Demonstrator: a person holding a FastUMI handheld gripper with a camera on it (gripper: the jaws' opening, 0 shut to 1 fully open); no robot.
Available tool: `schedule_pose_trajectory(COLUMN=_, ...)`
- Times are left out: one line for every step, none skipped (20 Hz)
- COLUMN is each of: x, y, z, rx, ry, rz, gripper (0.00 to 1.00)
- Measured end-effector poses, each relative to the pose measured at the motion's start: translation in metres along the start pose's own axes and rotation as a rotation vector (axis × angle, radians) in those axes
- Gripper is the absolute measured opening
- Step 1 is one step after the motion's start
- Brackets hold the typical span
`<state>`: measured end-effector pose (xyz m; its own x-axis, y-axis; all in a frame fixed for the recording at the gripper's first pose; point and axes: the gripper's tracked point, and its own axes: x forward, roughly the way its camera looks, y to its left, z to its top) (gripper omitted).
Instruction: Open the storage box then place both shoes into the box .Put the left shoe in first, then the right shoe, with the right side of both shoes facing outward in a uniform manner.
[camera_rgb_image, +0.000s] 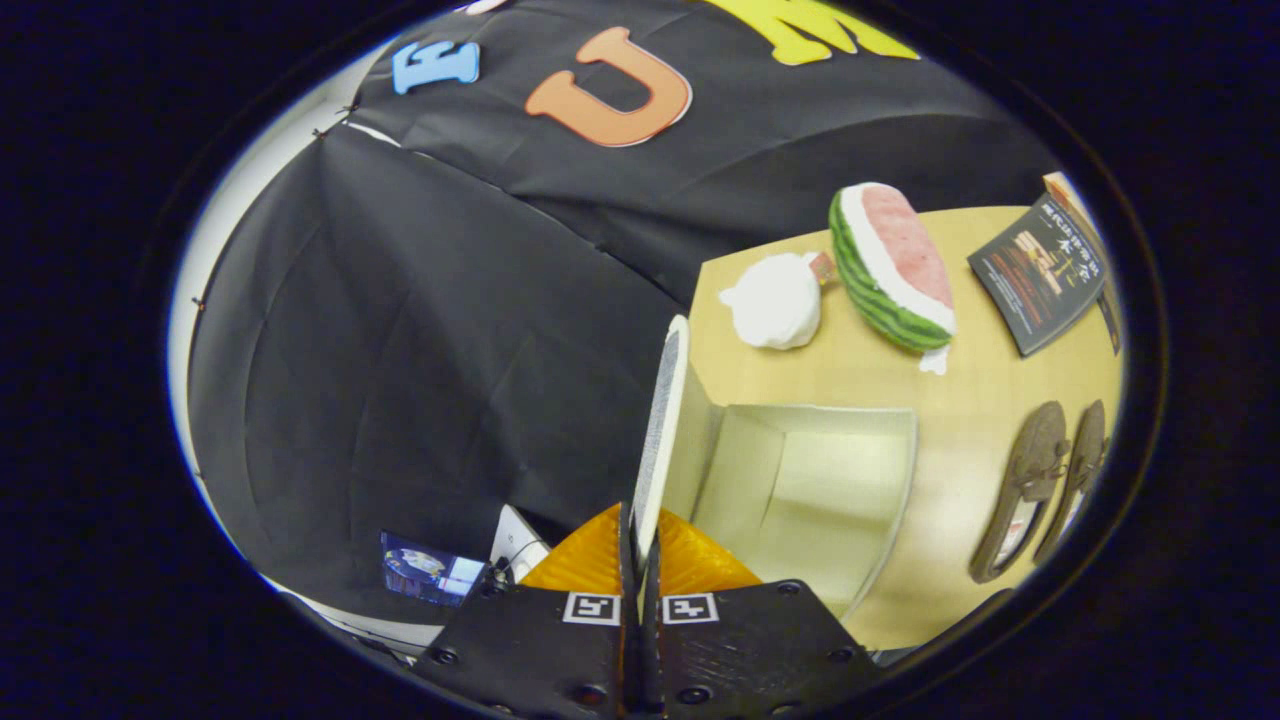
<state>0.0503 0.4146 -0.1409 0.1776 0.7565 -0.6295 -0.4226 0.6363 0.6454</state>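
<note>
Gripper (640, 545) fingers pinching the box lid (662, 430), swung upright

Box (800, 500) stands open and empty on the table (900, 370); both shoes (1045, 490) wait by its far edge, neither packed yet

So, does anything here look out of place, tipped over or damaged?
Nothing looks damaged or spilled. The gripper is shut on the storage box lid, swung open, and the box is empty. Both shoes lie side by side on the table, beside the box.
</note>
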Motion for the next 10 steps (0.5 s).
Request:
schedule_pose_trajectory(x=0.006, y=0.007, z=-0.001, rx=-0.008, ry=0.005, rz=-0.002, gripper=0.01)
schedule_pose_trajectory(x=0.015, y=0.016, z=-0.002, rx=-0.014, ry=0.016, rz=-0.001, gripper=0.01)
schedule_pose_trajectory(x=0.023, y=0.026, z=-0.003, rx=-0.013, ry=0.023, rz=0.002, gripper=0.01)
schedule_pose_trajectory(x=0.035, y=0.037, z=-0.003, rx=-0.003, ry=0.031, rz=0.013, gripper=0.02)
schedule_pose_trajectory(x=0.044, y=0.046, z=-0.004, rx=0.009, ry=0.034, rz=0.027, gripper=0.02)
schedule_pose_trajectory(x=0.052, y=0.052, z=-0.004, rx=0.013, ry=0.046, rz=0.034, gripper=0.05)
schedule_pose_trajectory(x=0.057, y=0.058, z=-0.002, rx=0.009, ry=0.051, rz=0.037, gripper=0.08)
schedule_pose_trajectory(x=0.062, y=0.059, z=-0.004, rx=0.002, ry=0.056, rz=0.034, gripper=0.2)
schedule_pose_trajectory(x=0.06, y=0.062, z=-0.003, rx=-0.001, ry=0.058, rz=0.035, gripper=0.31)
schedule_pose_trajectory(x=0.06, y=0.061, z=-0.002, rx=-0.002, ry=0.053, rz=0.029, gripper=0.42)
